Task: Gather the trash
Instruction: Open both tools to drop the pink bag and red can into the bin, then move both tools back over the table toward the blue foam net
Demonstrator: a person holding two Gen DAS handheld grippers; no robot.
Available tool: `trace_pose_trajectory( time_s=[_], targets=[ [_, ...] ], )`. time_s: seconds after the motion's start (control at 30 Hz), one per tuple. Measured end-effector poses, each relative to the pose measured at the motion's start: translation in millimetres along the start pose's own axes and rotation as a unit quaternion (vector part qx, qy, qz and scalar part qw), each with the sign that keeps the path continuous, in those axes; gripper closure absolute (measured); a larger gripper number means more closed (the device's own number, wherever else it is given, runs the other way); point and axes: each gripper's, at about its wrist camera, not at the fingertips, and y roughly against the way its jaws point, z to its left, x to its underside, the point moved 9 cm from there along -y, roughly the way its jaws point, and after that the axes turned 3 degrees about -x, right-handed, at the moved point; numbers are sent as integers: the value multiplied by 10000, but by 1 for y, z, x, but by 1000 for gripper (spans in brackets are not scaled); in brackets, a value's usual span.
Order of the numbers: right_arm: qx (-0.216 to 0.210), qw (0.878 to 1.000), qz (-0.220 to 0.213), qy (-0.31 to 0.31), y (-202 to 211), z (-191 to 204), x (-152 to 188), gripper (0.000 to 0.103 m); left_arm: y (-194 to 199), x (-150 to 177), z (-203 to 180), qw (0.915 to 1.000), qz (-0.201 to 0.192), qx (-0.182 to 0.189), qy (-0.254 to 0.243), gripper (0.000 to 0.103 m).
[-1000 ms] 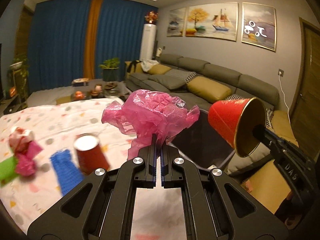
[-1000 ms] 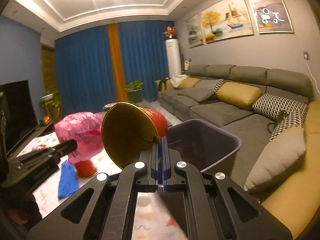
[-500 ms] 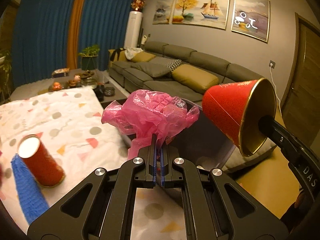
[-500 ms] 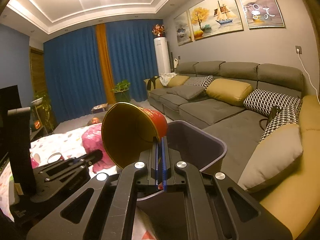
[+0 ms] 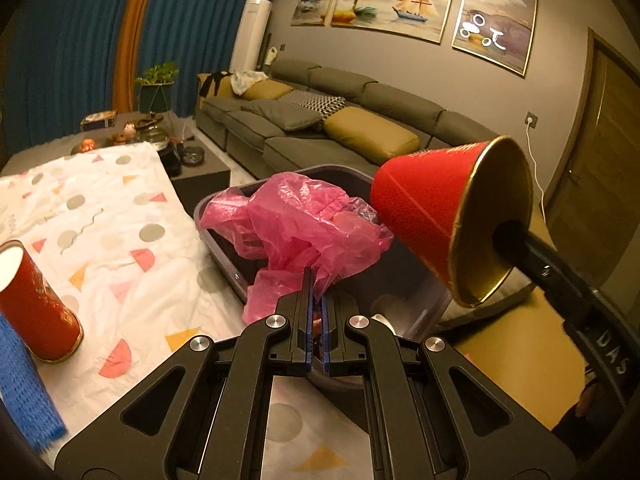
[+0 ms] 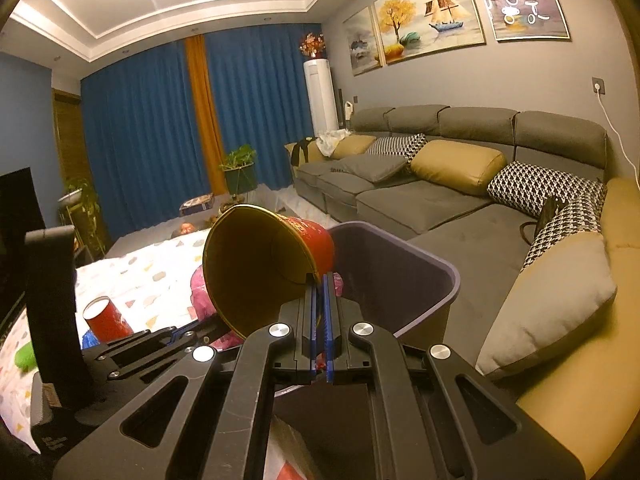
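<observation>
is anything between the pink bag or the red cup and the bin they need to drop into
Nothing visible blocks either. The left gripper holds the pink plastic bag over the open bin, and the right gripper holds the red cup by its rim at the bin's edge. The bin's mouth is uncovered.

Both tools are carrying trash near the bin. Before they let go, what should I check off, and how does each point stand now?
1. Left tool shut on pink bag: ok.
2. Right tool shut on the held red cup by its rim: ok.
3. Bag over the bin opening: ok, most of it is.
4. Held cup over the bin: cannot tell, it seems near the rim.
5. Room in the bin: ok, though the bottom is partly hidden.
6. Trash left on the tablecloth: not ok, another red cup stands there.
</observation>
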Motion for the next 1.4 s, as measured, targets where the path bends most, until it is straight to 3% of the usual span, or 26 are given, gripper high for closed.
trace_pose_trajectory(
  time_s=[0.07,0.17,0.2,0.23,0.3,0.53,0.83,1.07,1.2,1.23,1.33,1.4],
  targets=[
    [10,10000,33,-22,-3,-3,-2,99,-1,1,0,9999,40,107,18,100],
    [41,10000,56,-63,-6,-7,-3,99,-3,3,1,9998,61,184,12,90],
    [50,9999,68,-83,-7,-8,-2,99,-2,4,3,9998,41,192,47,80],
    [54,9999,75,-94,-7,-9,-2,99,0,4,5,9998,18,185,80,62],
    [65,9999,98,-115,-8,-11,0,99,5,5,13,9998,-80,103,174,44],
    [66,9996,245,-118,-19,-8,7,99,49,4,50,9969,-483,-351,506,23],
    [97,9978,657,-84,-51,-3,29,99,154,16,100,9815,-1019,-1447,735,12],
    [178,9966,800,-28,-56,-3,41,97,218,50,170,9560,-1061,-2434,1251,10],
    [197,9967,788,-18,-52,-1,41,97,244,70,202,9434,-966,-2775,1541,10],
    [189,9969,762,-18,-49,1,40,90,248,74,207,9412,-964,-2830,1575,10],
    [185,9977,644,-22,-37,4,37,55,264,83,222,9337,-961,-3018,1672,10],
    [154,9984,545,23,-26,11,35,50,273,87,226,9299,-979,-3109,1702,10]
  ],
)
